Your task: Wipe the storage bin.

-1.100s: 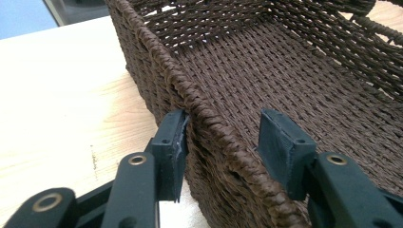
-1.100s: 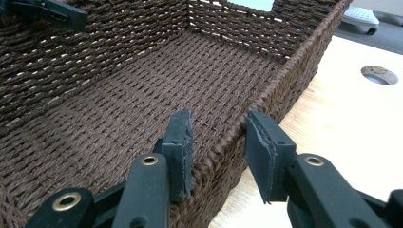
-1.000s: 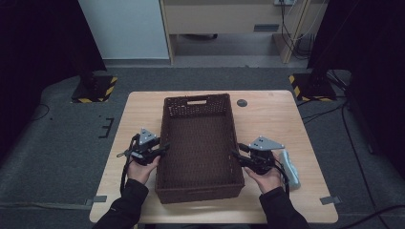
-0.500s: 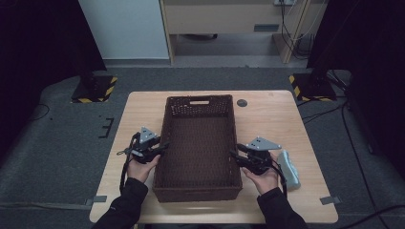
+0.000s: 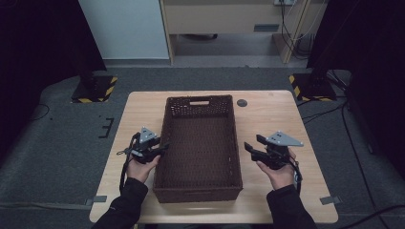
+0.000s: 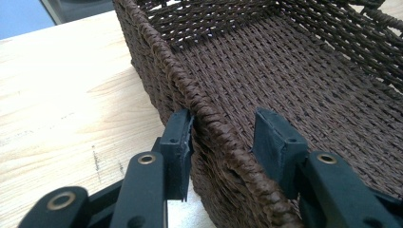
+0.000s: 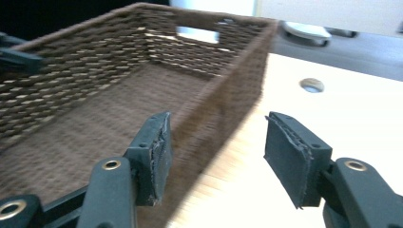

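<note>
A dark brown woven basket [image 5: 235, 138], empty, stands lengthwise in the middle of the wooden table [image 5: 277, 119]. My left gripper [image 5: 162, 148] is at its left wall. In the left gripper view the left gripper [image 6: 225, 126] is open and straddles the basket's rim [image 6: 199, 104]: the outer pad [image 6: 178, 142] lies against the wall and the inner pad [image 6: 275, 142] stands off it. My right gripper [image 5: 251, 149] is open, just right of the basket and apart from it. In the right gripper view the right gripper [image 7: 218, 128] holds nothing, with the basket's right wall [image 7: 237, 90] ahead.
A small round dark hole [image 5: 241, 102] sits in the tabletop past the basket's far right corner, also visible as a hole [image 7: 312, 85] in the right gripper view. Bare wood lies on both sides of the basket. Dark floor and stands surround the table.
My right gripper has come off the basket's right rim and moved a little to the right, jaws open. The left gripper stays at the left rim.
</note>
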{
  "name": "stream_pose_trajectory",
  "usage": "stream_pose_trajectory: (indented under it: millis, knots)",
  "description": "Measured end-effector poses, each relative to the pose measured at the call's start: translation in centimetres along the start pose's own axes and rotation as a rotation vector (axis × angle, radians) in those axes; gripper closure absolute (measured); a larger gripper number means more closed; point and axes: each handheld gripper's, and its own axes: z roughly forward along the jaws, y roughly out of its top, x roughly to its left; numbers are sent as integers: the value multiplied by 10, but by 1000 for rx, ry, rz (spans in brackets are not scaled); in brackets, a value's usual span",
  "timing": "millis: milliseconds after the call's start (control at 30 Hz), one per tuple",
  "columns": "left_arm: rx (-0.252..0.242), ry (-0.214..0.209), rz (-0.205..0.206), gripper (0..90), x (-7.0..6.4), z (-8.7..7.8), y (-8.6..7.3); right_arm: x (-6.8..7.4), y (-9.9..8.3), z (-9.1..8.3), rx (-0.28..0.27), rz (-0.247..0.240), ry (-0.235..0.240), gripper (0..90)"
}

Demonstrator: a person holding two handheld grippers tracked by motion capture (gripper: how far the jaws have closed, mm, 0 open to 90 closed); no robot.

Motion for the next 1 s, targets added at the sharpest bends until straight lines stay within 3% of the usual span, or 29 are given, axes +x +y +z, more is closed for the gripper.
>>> stream_pose_trajectory:
  millis: [400,800,1000]
  knots:
    - [-5,2,1,551,1,0,-1,-49,-32,-23,106,52,-143,374]
    - [-7,-6,-9,550,2,0,-1,-66,-63,-35,176,88,-213,370]
    - [-8,-3,-5,551,2,0,-1,-68,-79,-48,211,111,-217,440]
